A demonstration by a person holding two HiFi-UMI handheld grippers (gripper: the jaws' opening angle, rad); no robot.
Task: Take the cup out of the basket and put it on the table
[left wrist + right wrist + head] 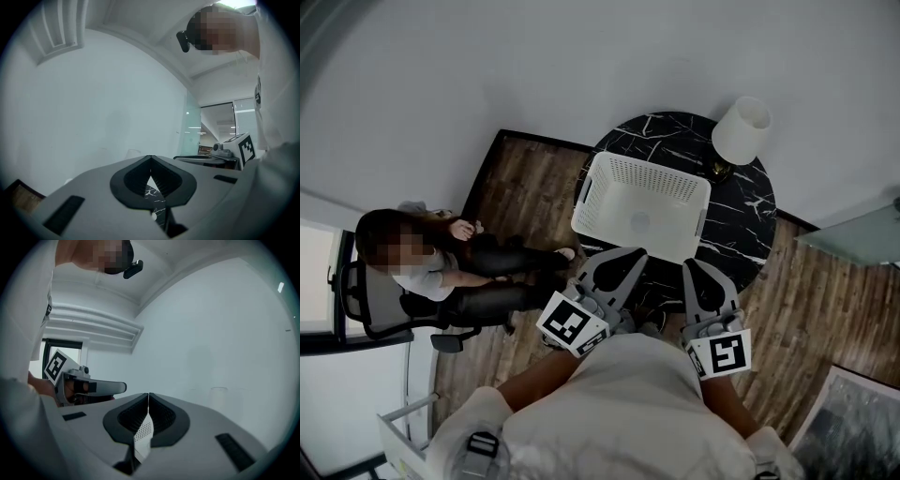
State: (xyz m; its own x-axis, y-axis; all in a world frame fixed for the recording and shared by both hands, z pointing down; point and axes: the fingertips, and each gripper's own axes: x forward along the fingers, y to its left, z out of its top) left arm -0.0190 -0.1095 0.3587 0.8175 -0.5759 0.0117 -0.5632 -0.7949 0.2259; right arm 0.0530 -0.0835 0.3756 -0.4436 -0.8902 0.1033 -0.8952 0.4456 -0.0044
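left gripper closed, empty | right gripper closed, empty | both at basket's near rim, over counter edge | cup perhaps the faint disc inside

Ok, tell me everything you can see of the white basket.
The white basket is a rectangular tub, plastic by its look, with perforated walls and a handle slot in each short end. It stands upright and open on the round black marbled table. A faint round shape, perhaps the cup, lies on its floor.

White perforated plastic basket, glossy blk marble-look table, wood-grain floor, matt grey jaws
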